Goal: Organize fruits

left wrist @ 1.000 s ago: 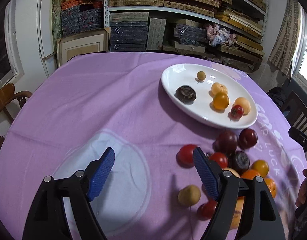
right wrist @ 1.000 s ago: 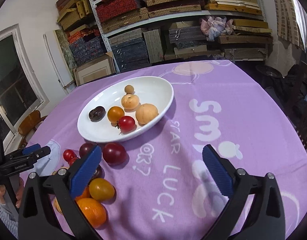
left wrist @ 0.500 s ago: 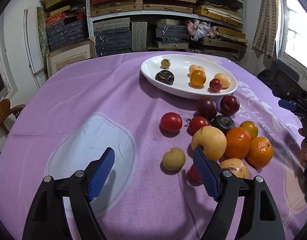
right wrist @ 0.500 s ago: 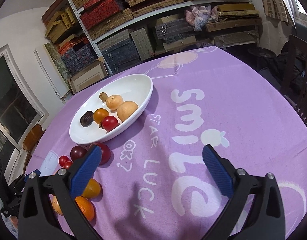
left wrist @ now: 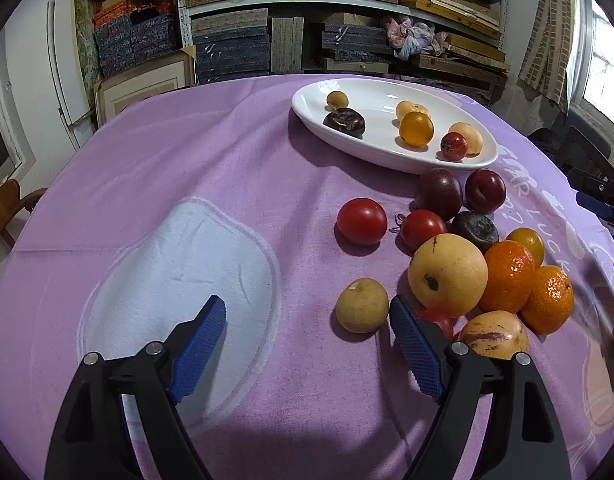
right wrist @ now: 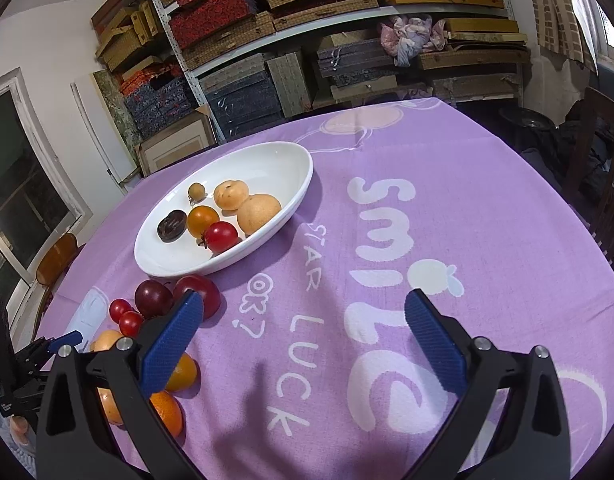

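Observation:
A white oval plate (left wrist: 371, 98) (right wrist: 267, 160) on the purple tablecloth holds several small fruits, among them a red tomato (left wrist: 453, 146) and a dark fruit (left wrist: 344, 122). Loose fruit lies in front of it: a red tomato (left wrist: 362, 221), a small tan fruit (left wrist: 362, 305), a large yellow apple (left wrist: 447, 275), two oranges (left wrist: 509, 276), two plums (left wrist: 439, 193). My left gripper (left wrist: 307, 340) is open and empty, its right finger just beside the tan fruit. My right gripper (right wrist: 303, 340) is open and empty over the printed cloth, right of the pile (right wrist: 155, 300).
Shelves stacked with boxes (left wrist: 267, 20) stand behind the table. A wooden chair (left wrist: 3, 208) is at the left edge, another chair (right wrist: 603, 184) at the right. A pale printed patch (left wrist: 179, 272) lies on the cloth left of the fruit.
The left gripper has pulled back and turned, so the whole fruit pile now shows to its right. The right gripper has lifted and drawn back from the plate. Both stayed open.

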